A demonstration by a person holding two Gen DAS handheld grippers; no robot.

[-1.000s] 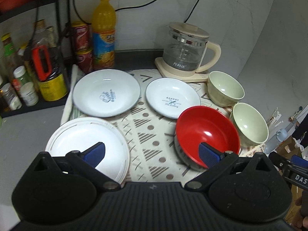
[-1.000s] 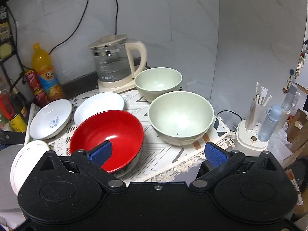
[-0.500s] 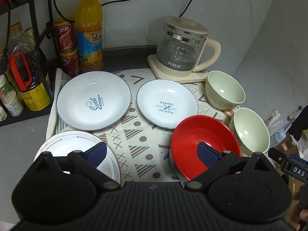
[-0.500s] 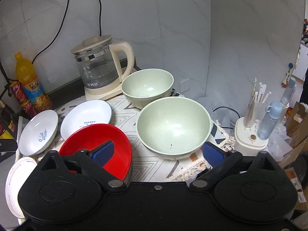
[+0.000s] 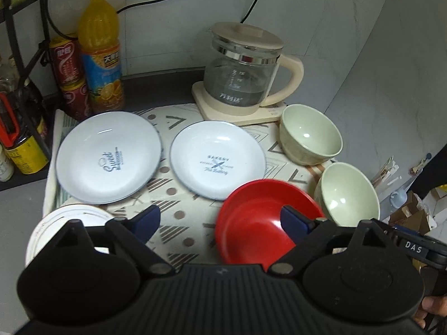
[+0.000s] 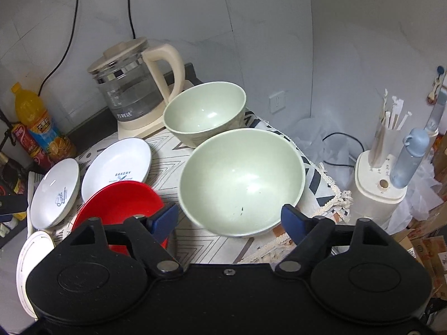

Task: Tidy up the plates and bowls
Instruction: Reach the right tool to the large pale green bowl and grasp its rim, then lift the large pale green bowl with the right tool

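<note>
On the patterned mat [image 5: 184, 217] lie a large "Sweet" plate [image 5: 109, 156], a smaller "Bakery" plate [image 5: 218, 159], a white plate [image 5: 61, 223] at the near left, a red bowl [image 5: 259, 220] and two pale green bowls [image 5: 310, 134] [image 5: 349, 192]. My left gripper [image 5: 220, 220] is open and empty above the mat's front, between the white plate and the red bowl. My right gripper [image 6: 230, 219] is open, its fingers either side of the near green bowl [image 6: 240, 178], not touching. The far green bowl [image 6: 204, 111] and red bowl [image 6: 120, 198] sit beyond.
A glass kettle [image 5: 243, 72] stands at the back on its base. A juice bottle [image 5: 100, 53], red cans [image 5: 68, 72] and a rack of jars stand at the back left. A straw holder [image 6: 382, 173] and blue bottle [image 6: 410, 156] stand off the table's right.
Both grippers moved forward toward the dishes. The right gripper closed in on the near green bowl, which now sits between its open fingers. The left view shifted right and nearer.
</note>
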